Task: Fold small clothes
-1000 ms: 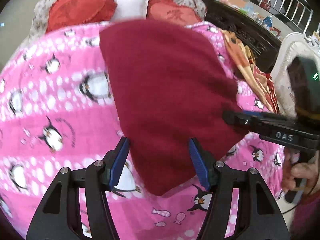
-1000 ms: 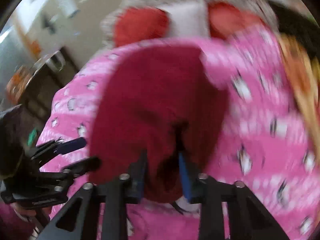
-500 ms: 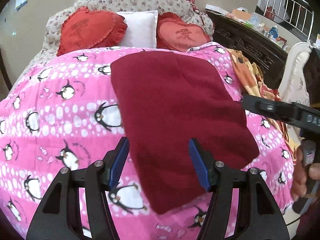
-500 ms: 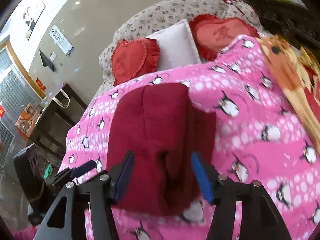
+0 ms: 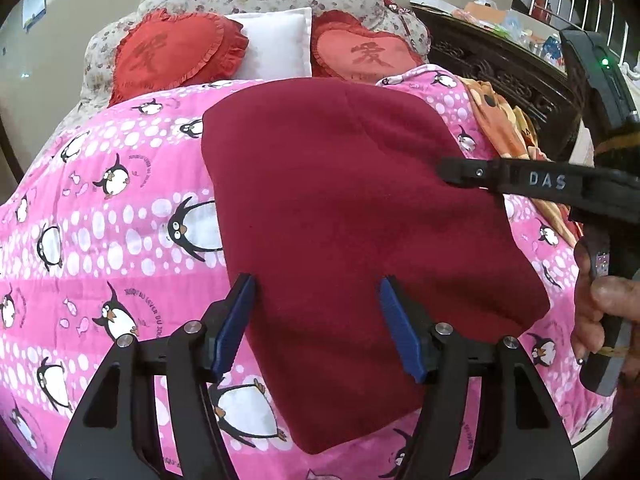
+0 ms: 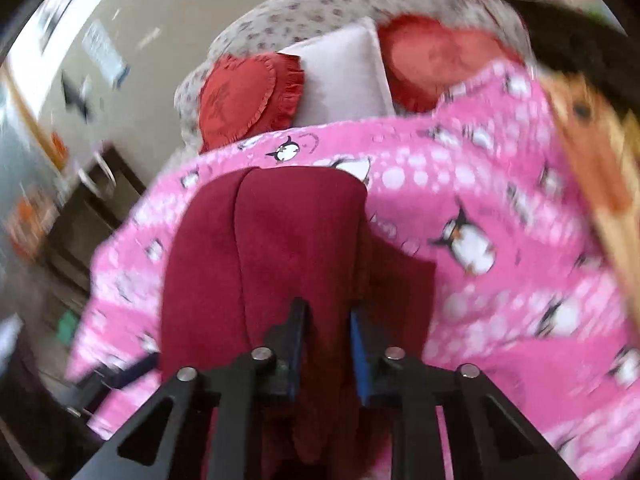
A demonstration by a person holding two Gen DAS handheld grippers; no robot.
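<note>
Since half a second ago, the right gripper (image 6: 326, 320) has narrowed to pinch the red cloth (image 5: 360, 216), which lies on the pink blanket (image 5: 100, 216); the left gripper (image 5: 316, 304) hovers above it, fingers spread.
</note>
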